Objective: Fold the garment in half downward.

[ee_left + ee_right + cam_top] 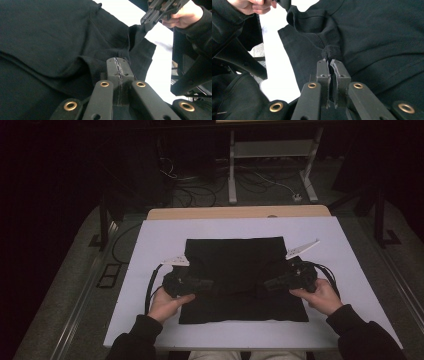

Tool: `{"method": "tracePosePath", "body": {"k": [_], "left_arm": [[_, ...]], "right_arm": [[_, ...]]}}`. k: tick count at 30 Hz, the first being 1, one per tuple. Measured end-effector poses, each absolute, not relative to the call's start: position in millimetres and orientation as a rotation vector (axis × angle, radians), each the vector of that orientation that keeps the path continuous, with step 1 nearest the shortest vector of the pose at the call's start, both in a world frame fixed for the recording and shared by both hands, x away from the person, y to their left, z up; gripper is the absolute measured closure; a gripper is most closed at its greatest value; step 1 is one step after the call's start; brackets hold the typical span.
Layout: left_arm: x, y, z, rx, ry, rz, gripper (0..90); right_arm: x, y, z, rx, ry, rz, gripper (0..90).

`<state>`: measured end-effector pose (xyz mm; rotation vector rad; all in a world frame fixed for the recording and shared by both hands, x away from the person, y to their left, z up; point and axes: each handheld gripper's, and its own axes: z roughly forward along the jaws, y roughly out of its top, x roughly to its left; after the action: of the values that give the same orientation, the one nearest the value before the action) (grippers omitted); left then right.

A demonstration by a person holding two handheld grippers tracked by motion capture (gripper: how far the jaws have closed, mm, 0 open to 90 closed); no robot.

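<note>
A black garment (pixel 235 265) lies spread on the white table top (pixel 150 270). My left gripper (pixel 212 285) reaches in from the garment's left side, and its jaws are shut on a fold of the fabric (pixel 75 45), pressed together at the tip (pixel 117 63). From the right side comes my right gripper (pixel 261 286), shut on a small bunch of the cloth (pixel 331 53) that pokes out past its tip (pixel 331 64). Between the two grips the cloth is pulled into raised folds. In the left gripper view, the right gripper (pixel 148 23) pinches a far corner of the garment.
Bare white table top (pixel 330 255) surrounds the garment on all sides. A wooden edge (pixel 240 212) runs along the table's far side. Beyond it are cables (pixel 195 195) on the floor and a white stand (pixel 272 150). The person's dark sleeves (pixel 365 335) enter from below.
</note>
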<state>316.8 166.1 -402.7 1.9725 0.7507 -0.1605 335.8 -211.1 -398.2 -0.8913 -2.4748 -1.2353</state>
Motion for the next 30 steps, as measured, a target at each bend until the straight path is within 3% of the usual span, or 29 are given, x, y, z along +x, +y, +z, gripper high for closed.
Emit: {"method": "tracePosePath", "body": {"k": [30], "left_arm": [[287,163,-426,2.155,0.699,-0.273,89.0]], "right_arm": [[301,-210,-426,-0.81,-2.413,-1.059,83.4]]}}
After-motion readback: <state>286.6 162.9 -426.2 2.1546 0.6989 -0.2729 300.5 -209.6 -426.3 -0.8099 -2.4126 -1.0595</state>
